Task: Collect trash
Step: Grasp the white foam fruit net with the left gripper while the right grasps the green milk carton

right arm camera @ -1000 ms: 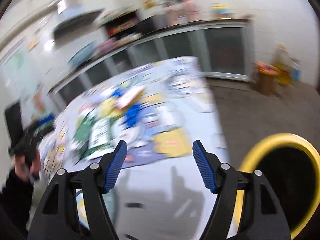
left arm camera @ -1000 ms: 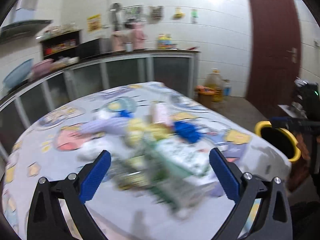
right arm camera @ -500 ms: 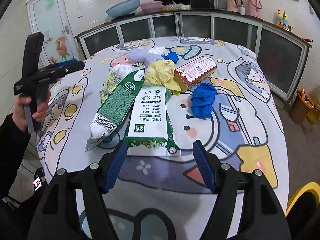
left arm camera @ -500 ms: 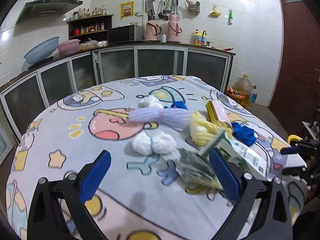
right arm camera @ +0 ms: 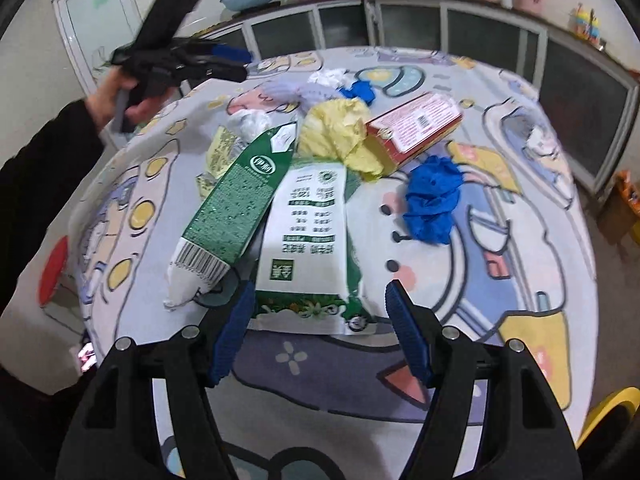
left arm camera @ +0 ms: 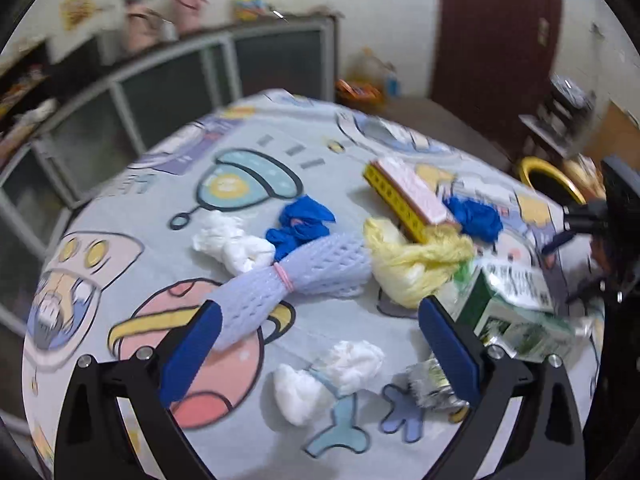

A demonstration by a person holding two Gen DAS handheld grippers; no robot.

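Note:
Trash lies on a round table with a cartoon cloth (left arm camera: 240, 152). My left gripper (left arm camera: 320, 344) is open above a white tissue wad (left arm camera: 332, 376), with a purple foam net (left arm camera: 296, 276) just ahead. A yellow bag (left arm camera: 416, 256), blue gloves (left arm camera: 304, 220) and a pink box (left arm camera: 408, 188) lie beyond. My right gripper (right arm camera: 320, 332) is open at the near edge of a white-green packet (right arm camera: 308, 240). A green carton (right arm camera: 236, 208) leans beside it. A blue glove (right arm camera: 432, 200) lies to the right.
A yellow-rimmed bin (left arm camera: 548, 176) stands on the floor past the table's right side; its rim also shows in the right wrist view (right arm camera: 612, 412). Kitchen cabinets (right arm camera: 440, 28) run behind the table. A brown door (left arm camera: 496, 28) is at the back.
My left gripper has swung right and moved in over the tissue and foam net. My right gripper has moved closer to the white-green packet. Both stay open.

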